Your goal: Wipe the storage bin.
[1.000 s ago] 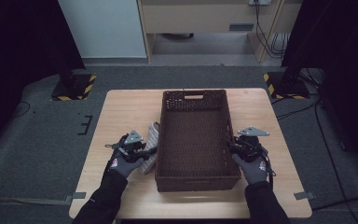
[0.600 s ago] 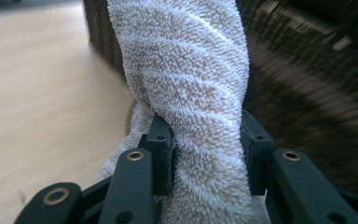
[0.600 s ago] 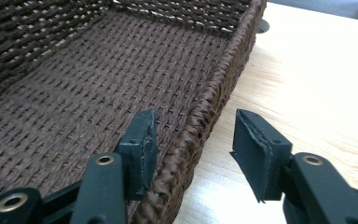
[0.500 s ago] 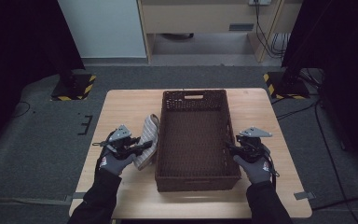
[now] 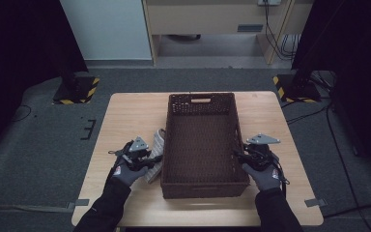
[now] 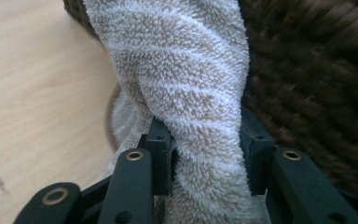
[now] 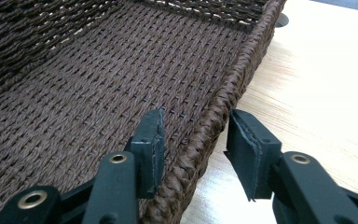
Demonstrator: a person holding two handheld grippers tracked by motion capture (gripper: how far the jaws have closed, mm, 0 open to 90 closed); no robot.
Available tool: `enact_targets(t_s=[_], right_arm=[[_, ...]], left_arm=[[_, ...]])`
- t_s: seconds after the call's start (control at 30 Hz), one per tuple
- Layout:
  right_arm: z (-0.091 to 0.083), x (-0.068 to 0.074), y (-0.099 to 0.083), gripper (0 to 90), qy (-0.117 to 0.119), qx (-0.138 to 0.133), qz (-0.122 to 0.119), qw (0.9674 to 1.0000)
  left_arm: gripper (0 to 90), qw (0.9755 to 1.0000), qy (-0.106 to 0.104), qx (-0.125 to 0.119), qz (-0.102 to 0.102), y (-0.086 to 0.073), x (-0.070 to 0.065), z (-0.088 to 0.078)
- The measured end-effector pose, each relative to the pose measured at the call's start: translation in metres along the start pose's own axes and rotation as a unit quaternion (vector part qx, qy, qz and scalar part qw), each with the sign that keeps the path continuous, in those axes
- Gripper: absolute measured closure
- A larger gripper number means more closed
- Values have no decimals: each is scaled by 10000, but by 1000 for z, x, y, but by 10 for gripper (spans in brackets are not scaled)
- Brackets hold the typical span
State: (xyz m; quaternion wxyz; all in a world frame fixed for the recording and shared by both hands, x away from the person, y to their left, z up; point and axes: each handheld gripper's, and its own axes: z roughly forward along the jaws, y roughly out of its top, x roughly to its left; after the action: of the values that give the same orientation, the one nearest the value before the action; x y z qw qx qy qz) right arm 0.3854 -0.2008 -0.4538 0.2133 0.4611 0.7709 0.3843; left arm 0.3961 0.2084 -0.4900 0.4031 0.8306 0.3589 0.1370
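With the striped towel (image 6: 186,93) clamped in the left claw (image 5: 147,159) beside the basket's (image 5: 200,186) left wall, near the surface's front edge, and the right claw (image 7: 193,140), just closing, straddling the right rim untouched, the towel is judged due for lifting inside.

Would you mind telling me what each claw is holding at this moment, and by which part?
The left claw pinches the striped beige towel at a bunched fold. The right claw straddles the basket rim, its pads apart from it, holding nothing.
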Motion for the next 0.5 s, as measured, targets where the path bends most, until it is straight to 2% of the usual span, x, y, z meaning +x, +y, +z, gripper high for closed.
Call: enact_targets(t_s=[0.1, 0.17, 0.23, 0.3, 0.33, 0.43, 0.5], right_arm=[[0, 1, 0, 578, -23, -9, 38, 10000], [0, 1, 0, 587, -45, -8, 59, 10000], [0, 1, 0, 599, -94, -2, 55, 9999], [0, 2, 0, 612, -147, 3, 85, 9999], [0, 3, 1, 620, -169, 16, 92, 9998], [1, 5, 2, 650, -325, 0, 128, 9994], [2, 5, 3, 660, -378, 9, 168, 9991]], left_arm=[[623, 9999, 52, 66, -61, -3, 1, 4], [624, 9998, -6, -13, -200, -2, 3, 1], [625, 9994, -8, -185, -281, 1, 7, -8], [625, 9980, -101, -487, -386, 6, 9, -21], [625, 9970, -110, -658, -392, 10, 8, -29], [625, 9950, -135, -949, -265, 17, 2, -50], [624, 9951, -165, -960, -189, 18, -2, -55]])
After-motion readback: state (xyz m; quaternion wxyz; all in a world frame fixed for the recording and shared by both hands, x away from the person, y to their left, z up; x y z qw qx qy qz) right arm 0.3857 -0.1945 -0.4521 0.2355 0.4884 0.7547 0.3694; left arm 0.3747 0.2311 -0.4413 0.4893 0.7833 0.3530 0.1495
